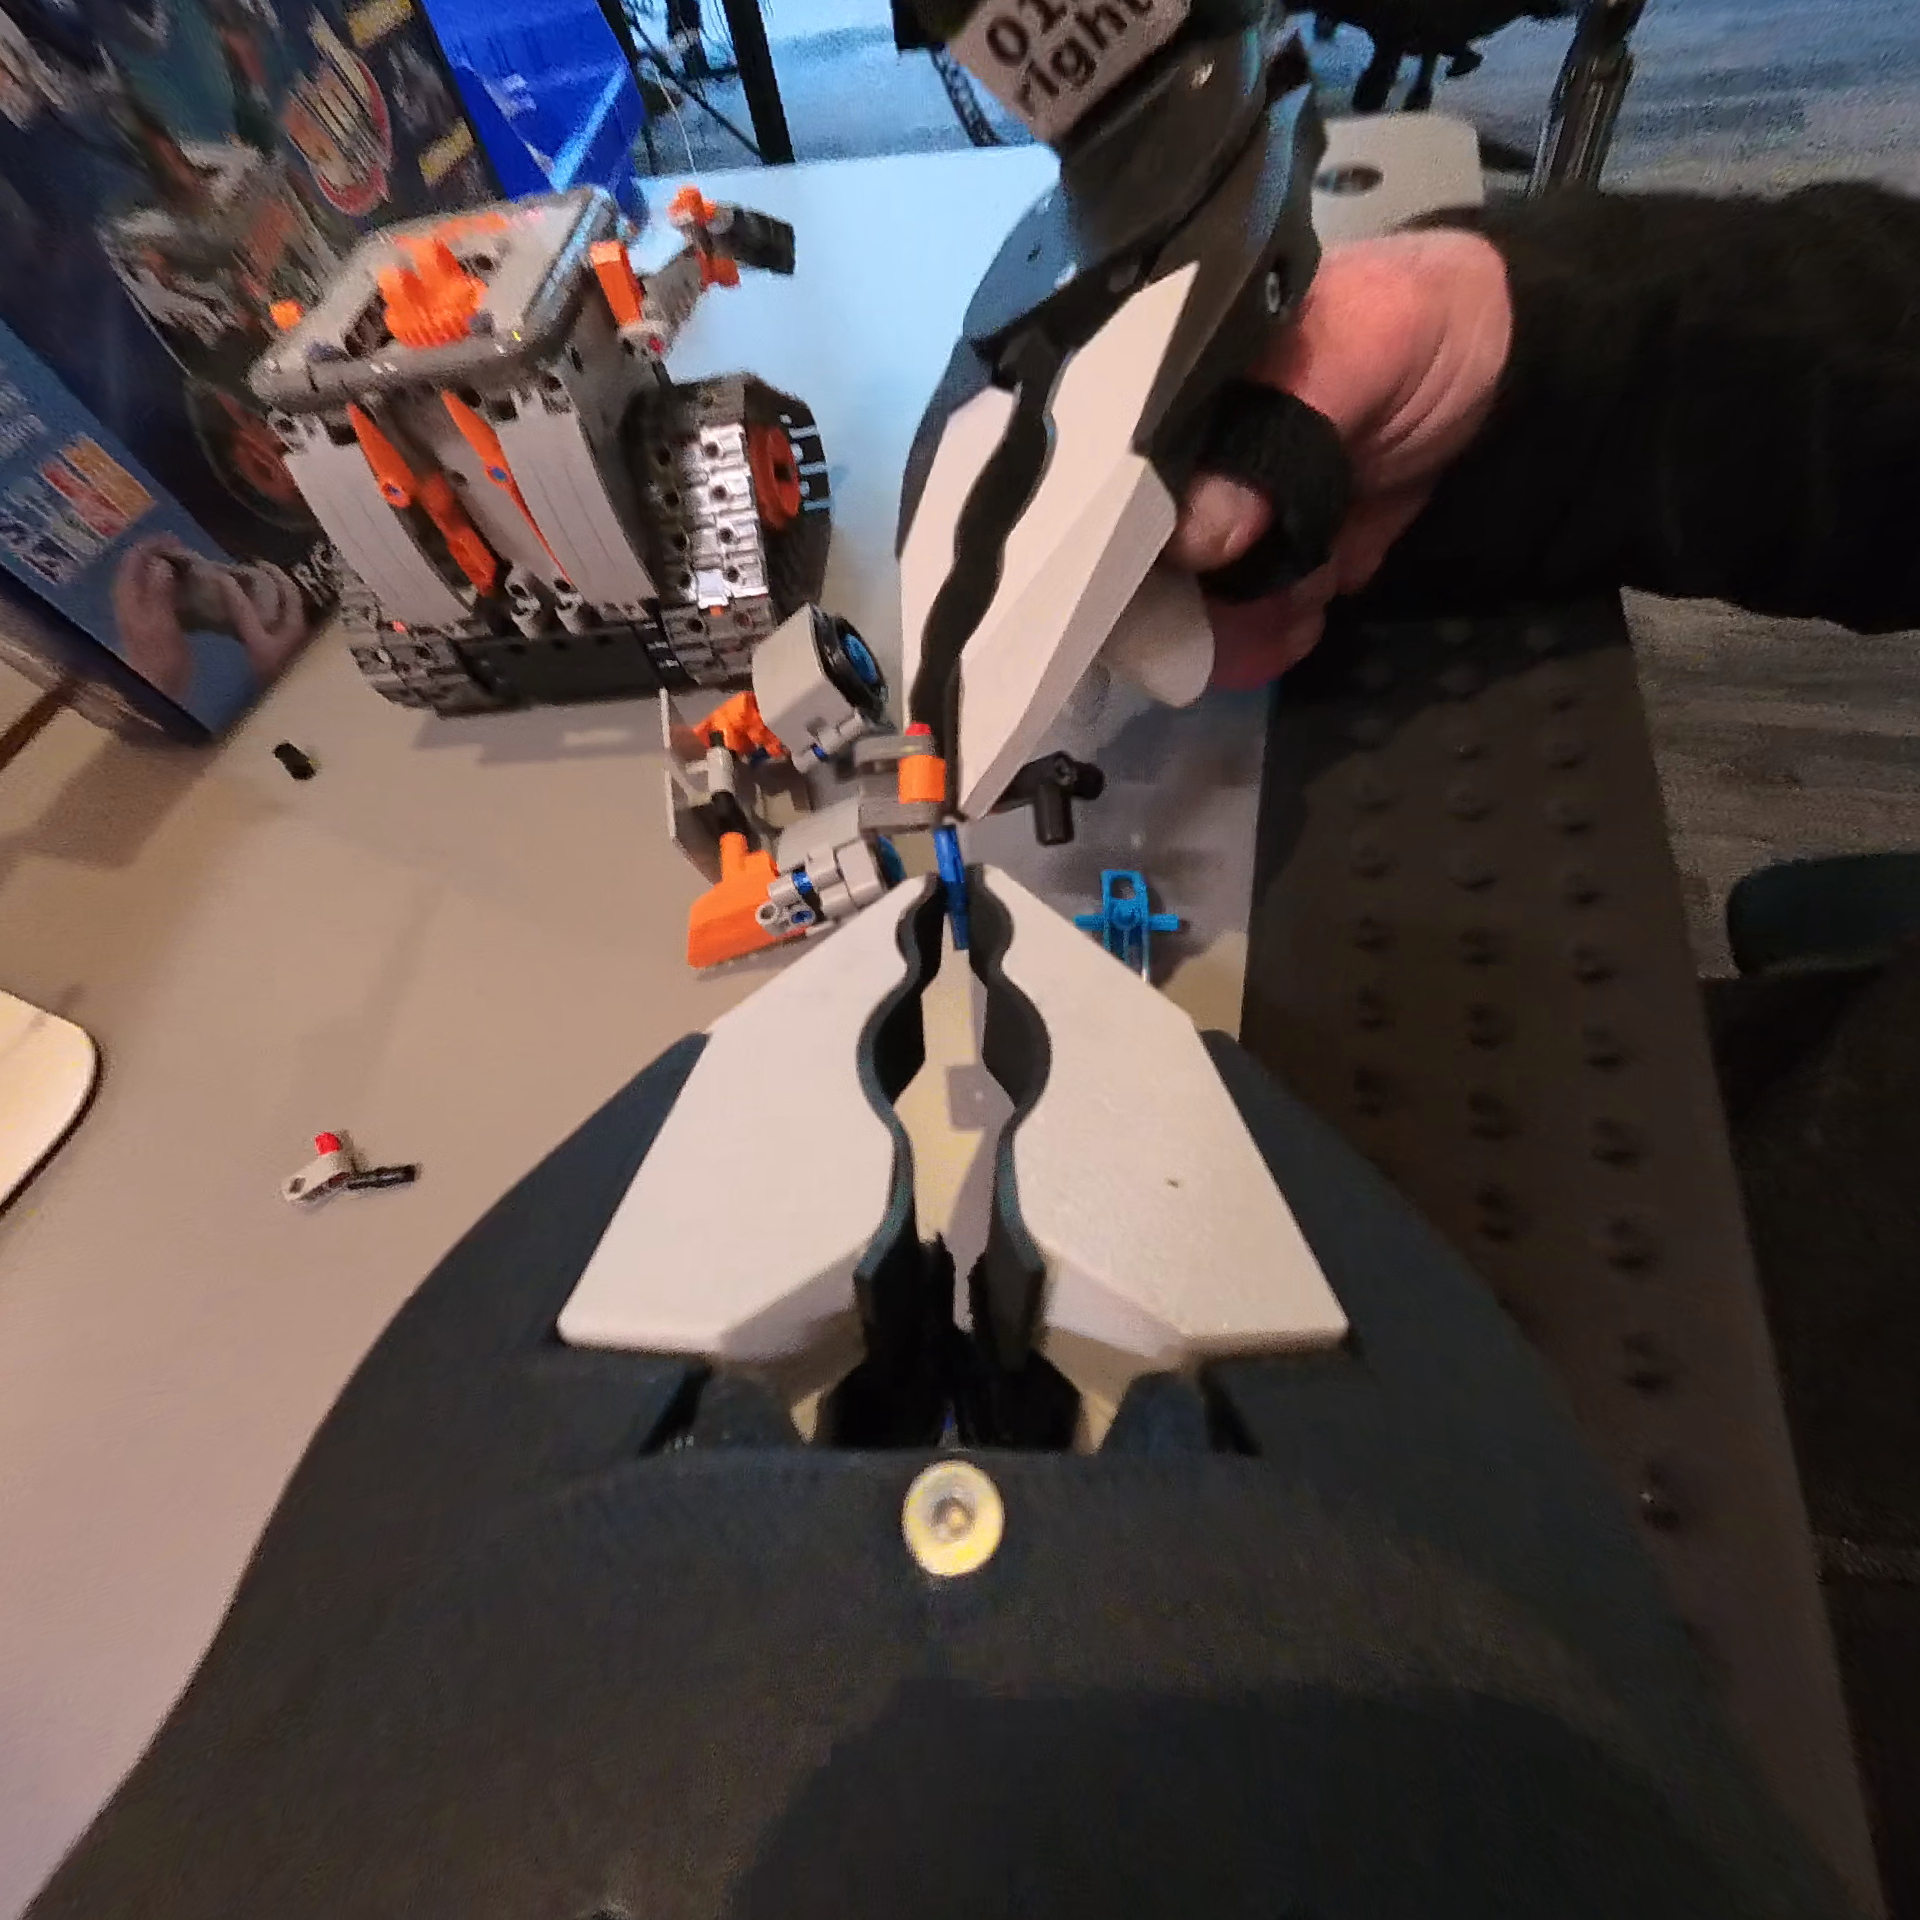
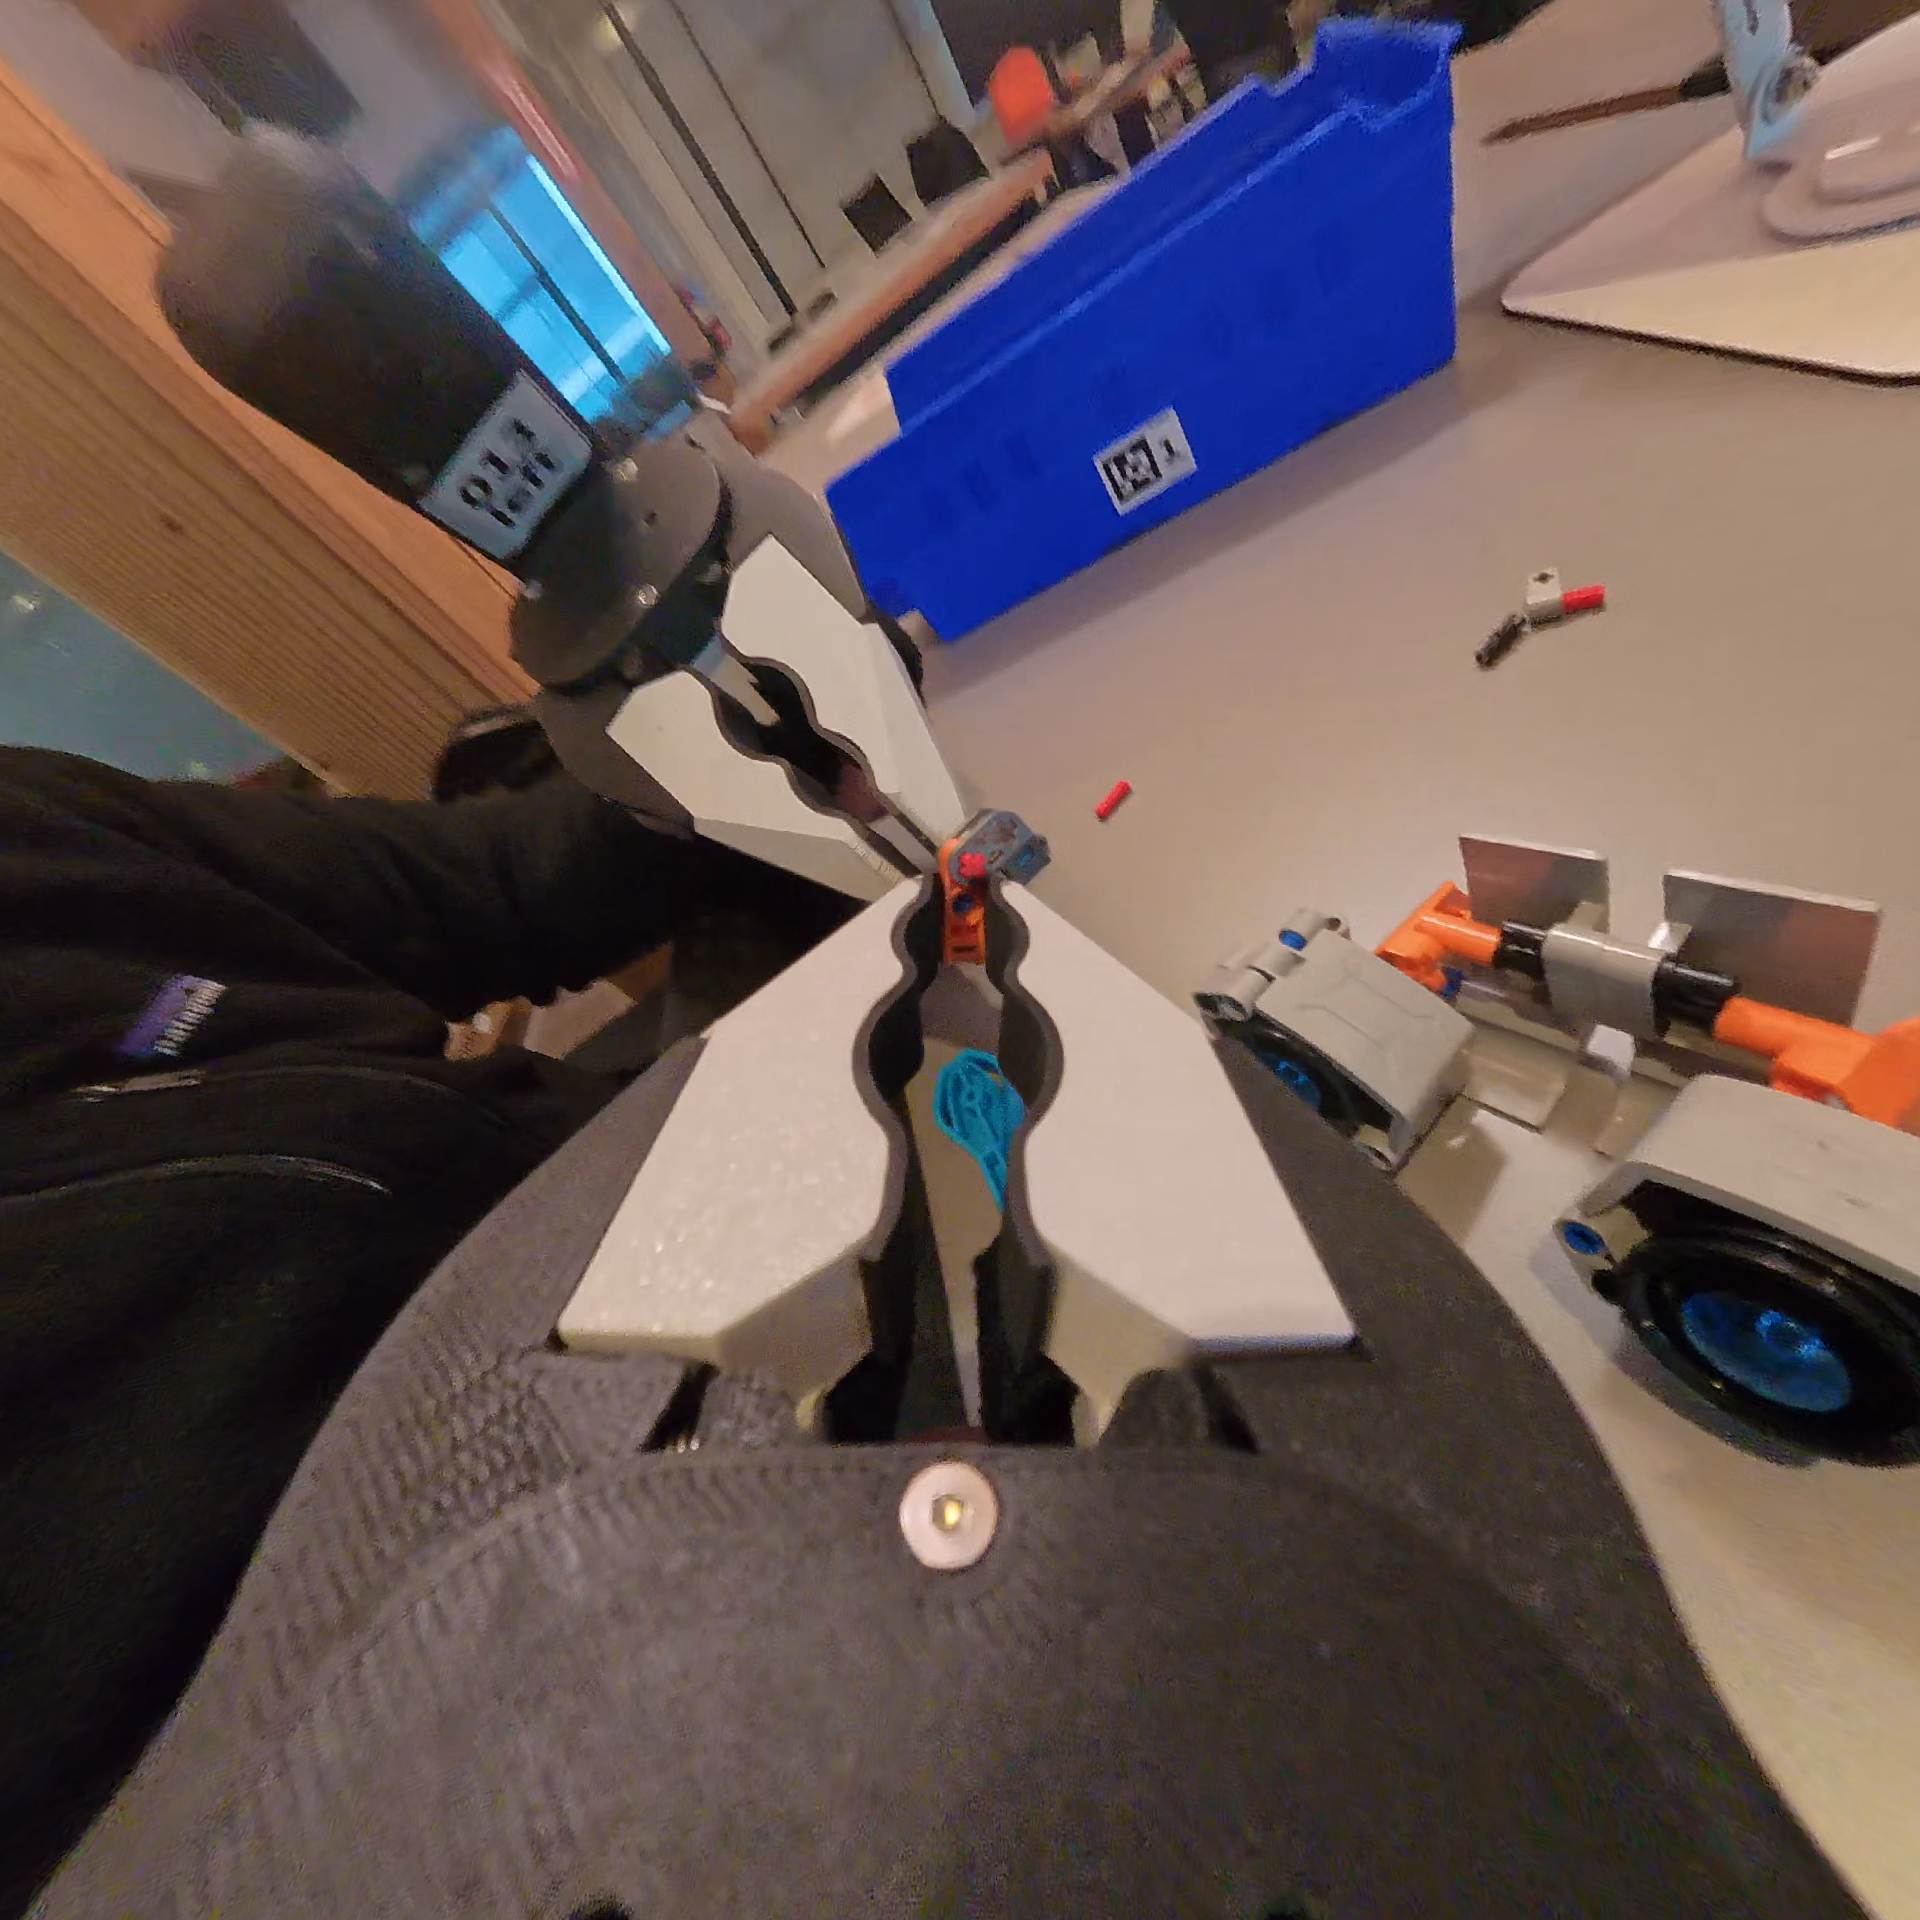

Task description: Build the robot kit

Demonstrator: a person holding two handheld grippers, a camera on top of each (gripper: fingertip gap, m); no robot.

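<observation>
My left gripper [image 1: 951, 881] is shut on a small blue pin [image 1: 948, 854] that sticks out past its tips. My right gripper [image 1: 940, 808] comes down from above, tip to tip with the left one. It is shut on a small orange connector [image 1: 918, 777] joined to a grey beam piece [image 1: 883, 756]. In the right wrist view my right gripper [image 2: 961, 902] pinches the orange connector [image 2: 961, 930], which has a red pin [image 2: 972, 862] and a grey block [image 2: 1003, 840] at its far end. The left gripper [image 2: 920, 847] meets it from the upper left.
A grey and orange tracked model [image 1: 520, 447] stands before printed boxes [image 1: 125, 416]. A part-built assembly with grey motor blocks [image 1: 800, 686] lies close left. Loose parts lie about: a blue piece [image 1: 1122, 920], a black connector [image 1: 1060, 790], a grey and red piece [image 1: 343, 1169]. A blue bin [image 2: 1195, 343] stands behind. My two grippers' fingertips are within a few centimetres of each other.
</observation>
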